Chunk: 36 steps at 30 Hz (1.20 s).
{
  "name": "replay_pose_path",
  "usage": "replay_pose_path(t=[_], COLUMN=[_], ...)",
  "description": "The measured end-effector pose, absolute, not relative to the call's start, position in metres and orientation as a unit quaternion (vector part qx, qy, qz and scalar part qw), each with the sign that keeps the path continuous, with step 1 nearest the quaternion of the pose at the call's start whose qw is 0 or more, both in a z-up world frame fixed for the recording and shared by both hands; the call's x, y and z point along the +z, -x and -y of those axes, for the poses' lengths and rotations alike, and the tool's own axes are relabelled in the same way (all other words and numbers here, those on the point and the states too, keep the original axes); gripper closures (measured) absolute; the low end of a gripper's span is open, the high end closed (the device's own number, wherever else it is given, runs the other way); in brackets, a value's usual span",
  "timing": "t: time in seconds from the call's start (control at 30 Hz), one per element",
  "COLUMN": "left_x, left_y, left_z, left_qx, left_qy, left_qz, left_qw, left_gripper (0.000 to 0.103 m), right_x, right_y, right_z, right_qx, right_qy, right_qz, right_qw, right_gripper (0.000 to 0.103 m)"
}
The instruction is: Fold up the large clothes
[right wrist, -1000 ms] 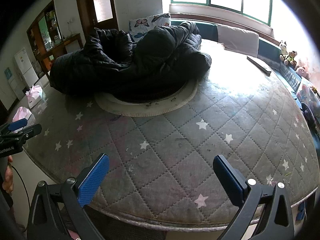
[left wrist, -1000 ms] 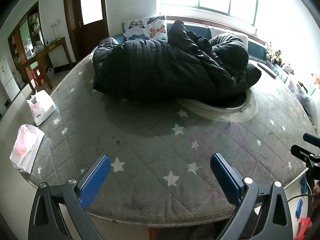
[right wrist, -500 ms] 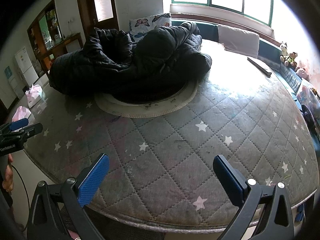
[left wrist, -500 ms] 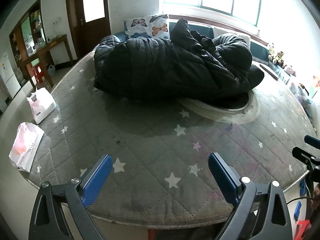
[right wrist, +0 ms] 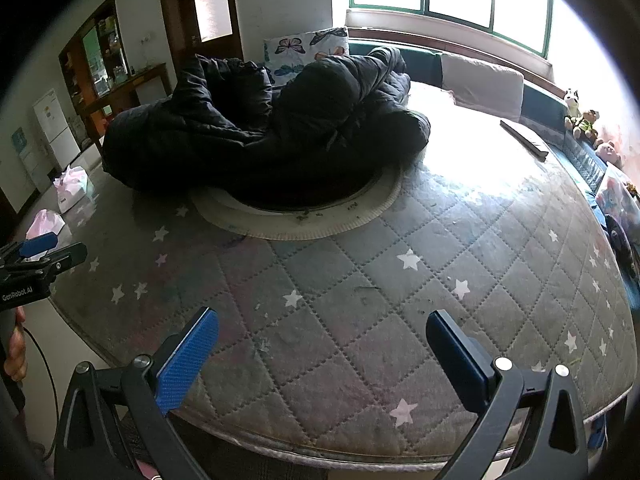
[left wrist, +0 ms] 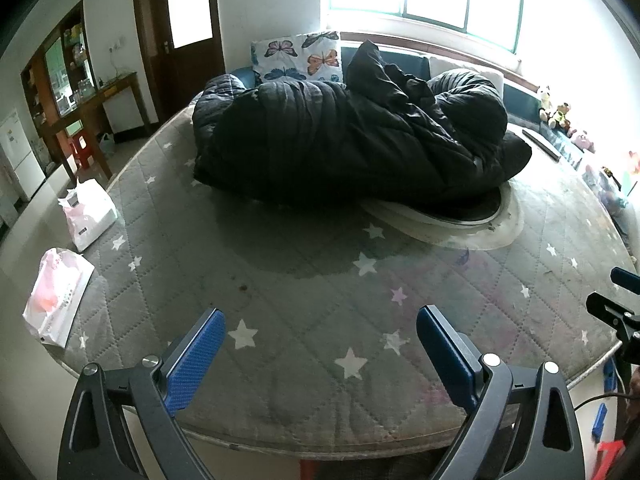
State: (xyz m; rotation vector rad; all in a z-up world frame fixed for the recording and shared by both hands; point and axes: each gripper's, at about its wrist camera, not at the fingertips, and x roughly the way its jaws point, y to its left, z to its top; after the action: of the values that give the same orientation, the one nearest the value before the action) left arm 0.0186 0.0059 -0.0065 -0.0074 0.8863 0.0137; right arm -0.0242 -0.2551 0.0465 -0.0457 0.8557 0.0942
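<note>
A large black quilted puffer coat (left wrist: 352, 140) lies crumpled in a heap on the far half of a round grey star-print mattress (left wrist: 304, 304); in the right wrist view the coat (right wrist: 256, 136) is at upper left on the mattress (right wrist: 420, 280). Part of it rests on a pale round mat (left wrist: 460, 224). My left gripper (left wrist: 320, 328) hovers open over the mattress's near edge, nothing between its blue pads, well short of the coat. My right gripper (right wrist: 322, 328) is open too, over the near edge further right. The left gripper (right wrist: 44, 248) shows in the right wrist view, held by a hand.
A butterfly pillow (left wrist: 298, 56) and a long cushion (right wrist: 480, 84) line the window side. A dark flat bar (right wrist: 524, 140) lies at the mattress's far right. White and pink bags (left wrist: 86, 212) sit on the floor left. A wooden desk (left wrist: 100, 104), door and fridge stand beyond.
The left wrist view has crept forward and tilted slightly, so the coat sits a bit larger and lower. The right wrist view is almost unchanged. Both grippers stayed open.
</note>
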Motion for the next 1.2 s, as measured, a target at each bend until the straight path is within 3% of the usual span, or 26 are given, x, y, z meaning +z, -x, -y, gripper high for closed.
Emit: replay_pose_path(t=[0.77, 1.03, 1.2], left_x=[0.001, 0.023, 0.051], left_y=[-0.029, -0.057, -0.088], left_z=[-0.006, -0.011, -0.011], left_qx=[-0.004, -0.022, -0.04], left_qy=[-0.011, -0.026, -0.035], left_qz=[-0.424, -0.412, -0.4], left_qw=[0.906, 0.91, 0.915], left_gripper=[0.0, 0.0, 0.007], right_x=[0.052, 0.066, 0.088], right_y=[0.013, -0.009, -0.043], right_z=[0.249, 0.256, 0.259], right_qx=[0.058, 0.075, 0.076], right_qy=[0.045, 0.053, 0.063], right_qz=[-0.416, -0.417, -0.414], right_qw=[0.906, 0.904, 0.905], right_gripper=[0.0, 0.0, 0.0])
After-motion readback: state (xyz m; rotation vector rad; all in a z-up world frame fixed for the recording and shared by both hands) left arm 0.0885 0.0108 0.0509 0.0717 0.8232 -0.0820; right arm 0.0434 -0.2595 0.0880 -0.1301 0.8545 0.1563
